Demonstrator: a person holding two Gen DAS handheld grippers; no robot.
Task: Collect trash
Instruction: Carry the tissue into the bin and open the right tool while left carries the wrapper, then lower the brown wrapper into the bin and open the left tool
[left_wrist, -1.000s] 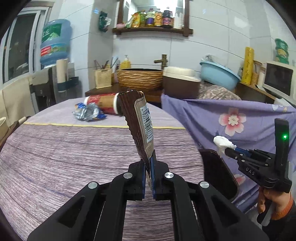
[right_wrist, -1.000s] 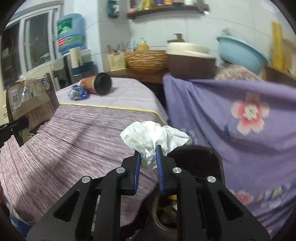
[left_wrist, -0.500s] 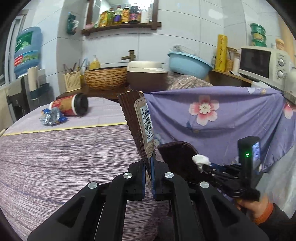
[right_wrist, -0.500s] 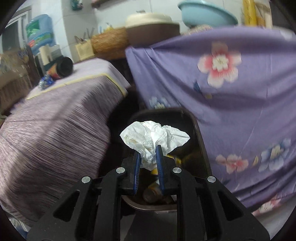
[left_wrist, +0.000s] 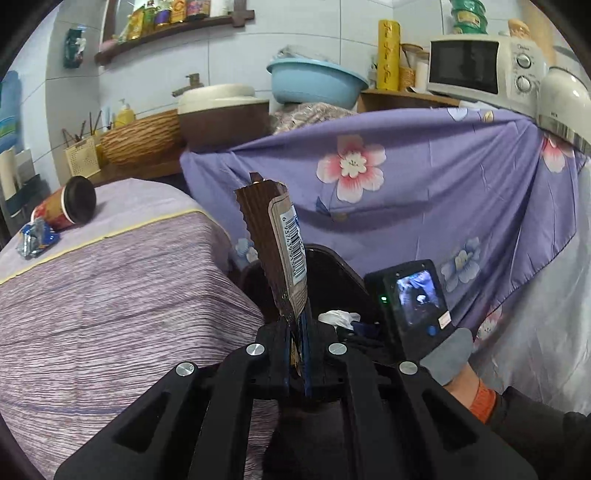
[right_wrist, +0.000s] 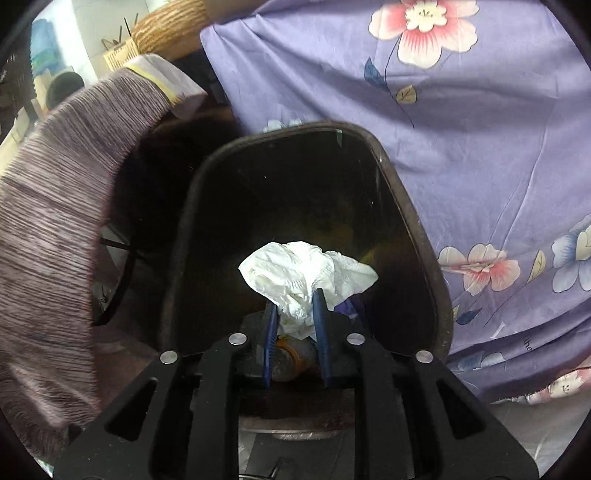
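Note:
My left gripper (left_wrist: 297, 332) is shut on a brown snack wrapper (left_wrist: 275, 236) with a white barcode strip, which stands upright above the jaws. It hovers at the near rim of a dark brown trash bin (left_wrist: 343, 269). My right gripper (right_wrist: 295, 314) points down into that bin (right_wrist: 406, 206). Its jaws are opening, with a crumpled white tissue (right_wrist: 306, 266) still caught between the blue pads (right_wrist: 320, 314). From the left wrist view the tissue (left_wrist: 338, 317) shows just over the bin's mouth, beside the right tool's small screen (left_wrist: 413, 299) and a gloved hand (left_wrist: 450, 354).
A paper cup (left_wrist: 70, 206) lies on its side next to a crumpled blue wrapper (left_wrist: 37, 238) on the striped purple tablecloth (left_wrist: 110, 295). A flowered purple cloth (left_wrist: 406, 203) hangs behind the bin. Other trash, including an orange-capped bottle (right_wrist: 291, 360), lies inside the bin.
Both grippers swung right from over the table to the bin. The right one sank into the bin's mouth with the tissue, and its pads now stand slightly wider apart.

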